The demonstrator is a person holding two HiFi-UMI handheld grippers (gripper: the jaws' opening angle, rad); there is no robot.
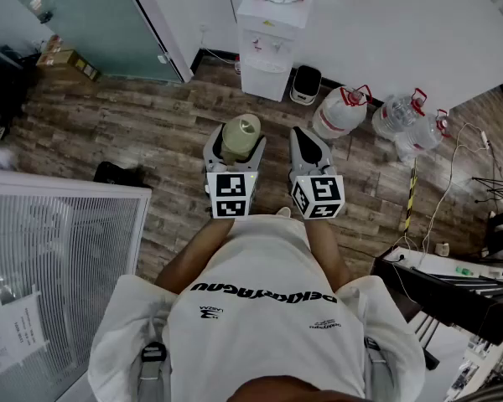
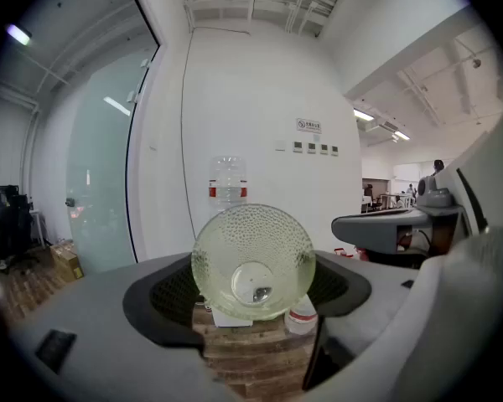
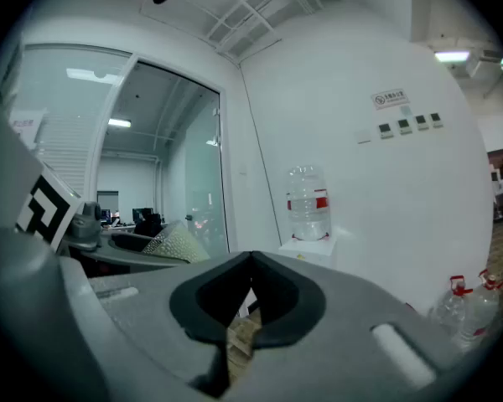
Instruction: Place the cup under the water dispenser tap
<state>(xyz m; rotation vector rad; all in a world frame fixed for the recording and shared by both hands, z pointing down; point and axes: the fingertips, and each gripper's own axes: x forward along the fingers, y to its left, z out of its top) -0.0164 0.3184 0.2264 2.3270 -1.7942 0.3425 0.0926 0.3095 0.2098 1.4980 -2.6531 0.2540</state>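
Cup [image 1: 241, 135], pale green, see-through and dimpled all over, sits pinched between the widely spread jaws of the left gripper [image 1: 235, 145], held above the wood-plank floor [image 1: 151, 132]. One round end faces that gripper's camera. It carries no print. The right gripper [image 1: 303, 137] hangs just beside it at 3 o'clock, jaws pressed together with nothing between them.

Each gripper's cube bears black-and-white square markers. The person's white shirt [image 1: 260, 308] has a dark line of lettering across it, seen upside down and not readable with confidence.

At 12 o'clock from the grippers, well apart across the floor, stands the white water dispenser [image 1: 268, 44] against the wall. The bottle [image 2: 228, 182] on top wears a red label band whose text is too small to make out. A small wall sign [image 2: 309, 125] above a row of switches is equally illegible.

A dark bin [image 1: 306, 85] stands just at 3 o'clock of the dispenser. Spare water jugs [image 1: 339, 111] with red handles stand at 1 to 2 o'clock. A yellow-and-black strip [image 1: 411, 195] lies at 3 o'clock, a glass partition [image 1: 92, 23] at 10 o'clock.
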